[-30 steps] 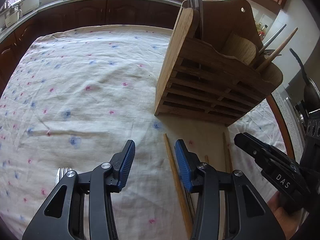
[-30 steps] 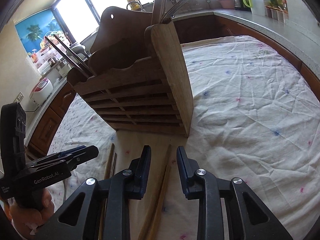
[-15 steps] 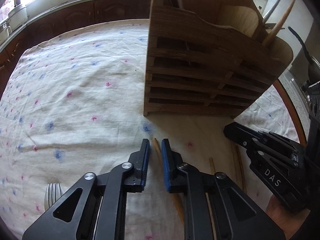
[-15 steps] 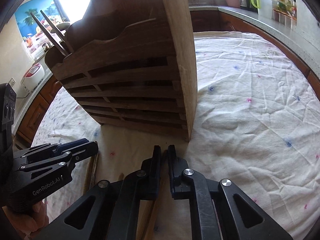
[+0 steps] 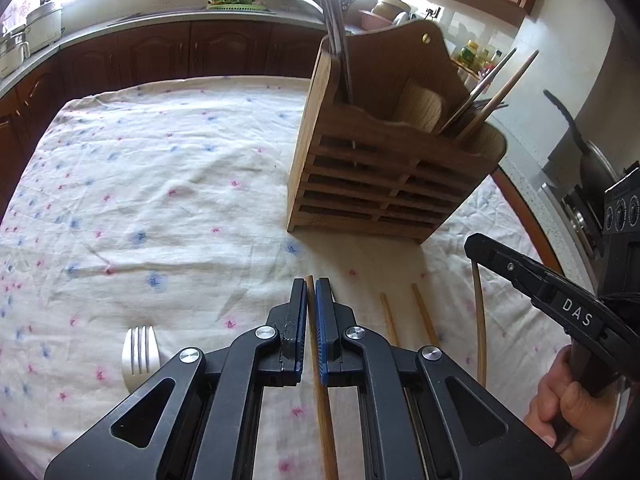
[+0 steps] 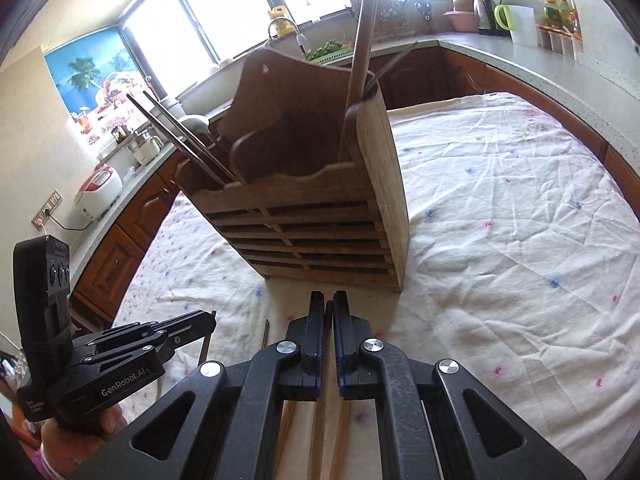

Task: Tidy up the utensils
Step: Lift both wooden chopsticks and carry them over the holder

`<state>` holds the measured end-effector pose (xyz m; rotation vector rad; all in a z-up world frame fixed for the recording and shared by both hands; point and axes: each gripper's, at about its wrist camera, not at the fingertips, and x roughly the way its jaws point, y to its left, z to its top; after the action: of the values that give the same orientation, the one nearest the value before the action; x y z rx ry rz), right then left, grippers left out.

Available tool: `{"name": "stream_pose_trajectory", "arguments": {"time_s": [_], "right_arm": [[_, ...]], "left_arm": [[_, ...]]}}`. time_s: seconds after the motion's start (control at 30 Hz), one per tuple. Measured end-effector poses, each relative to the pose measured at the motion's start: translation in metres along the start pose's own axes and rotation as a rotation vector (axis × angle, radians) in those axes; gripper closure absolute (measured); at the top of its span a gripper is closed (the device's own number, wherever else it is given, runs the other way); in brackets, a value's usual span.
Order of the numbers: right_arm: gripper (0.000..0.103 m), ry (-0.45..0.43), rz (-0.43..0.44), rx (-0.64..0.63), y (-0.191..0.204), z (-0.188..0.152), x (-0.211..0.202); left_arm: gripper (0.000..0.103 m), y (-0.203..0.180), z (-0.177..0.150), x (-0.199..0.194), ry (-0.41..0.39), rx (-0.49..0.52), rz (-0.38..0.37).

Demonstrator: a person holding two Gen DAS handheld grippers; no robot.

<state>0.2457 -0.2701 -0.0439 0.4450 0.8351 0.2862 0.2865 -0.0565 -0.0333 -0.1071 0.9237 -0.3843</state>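
My left gripper (image 5: 311,292) is shut on a wooden chopstick (image 5: 322,384), lifted above the cloth. My right gripper (image 6: 328,304) is shut on another wooden chopstick (image 6: 320,420), also lifted. The wooden utensil holder (image 5: 384,168) stands ahead of both; it also shows in the right wrist view (image 6: 320,208). It holds chopsticks and metal utensils in its end compartments. Loose chopsticks (image 5: 424,316) lie on the cloth between the grippers. A metal fork (image 5: 140,352) lies at the lower left. The right gripper shows in the left wrist view (image 5: 476,244), the left gripper in the right wrist view (image 6: 208,316).
A white floral tablecloth (image 5: 160,200) covers the round table. Dark wooden kitchen cabinets (image 5: 160,52) and a countertop run behind it. A rice cooker (image 6: 100,188) and a kettle (image 6: 484,12) stand on the counters.
Both grippers closed fully, each on a chopstick, and pulled up and back from the holder, lifting the chopsticks off the cloth.
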Motion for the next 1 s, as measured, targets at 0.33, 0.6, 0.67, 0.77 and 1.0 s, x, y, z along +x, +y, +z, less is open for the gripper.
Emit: {"name": "stream_pose_trajectory", "arguments": {"time_s": [0.33, 0.6, 0.67, 0.77, 1.0], "right_arm": [[0.099, -0.1, 0.066, -0.007, 0.014, 0.011, -0.061], [0.099, -0.155, 0.109, -0.028, 0.03, 0.005, -0.111], [0.099, -0.165, 0.117, -0.032, 0.033, 0.002, -0.12], [0.099, -0.183, 0.122, -0.041, 0.037, -0.001, -0.132], [0.099, -0.232, 0.115, -0.052, 0.041, 0.004, -0.148]], "left_arm": [[0.1, -0.005, -0.009, -0.086, -0.145, -0.012, -0.053], [0.1, -0.005, -0.025, -0.139, -0.214, -0.02, -0.081], [0.1, -0.005, -0.031, -0.152, -0.231, -0.019, -0.081], [0.1, -0.004, -0.036, -0.167, -0.258, -0.02, -0.084], [0.1, -0.005, -0.04, -0.193, -0.319, -0.013, -0.075]]}}
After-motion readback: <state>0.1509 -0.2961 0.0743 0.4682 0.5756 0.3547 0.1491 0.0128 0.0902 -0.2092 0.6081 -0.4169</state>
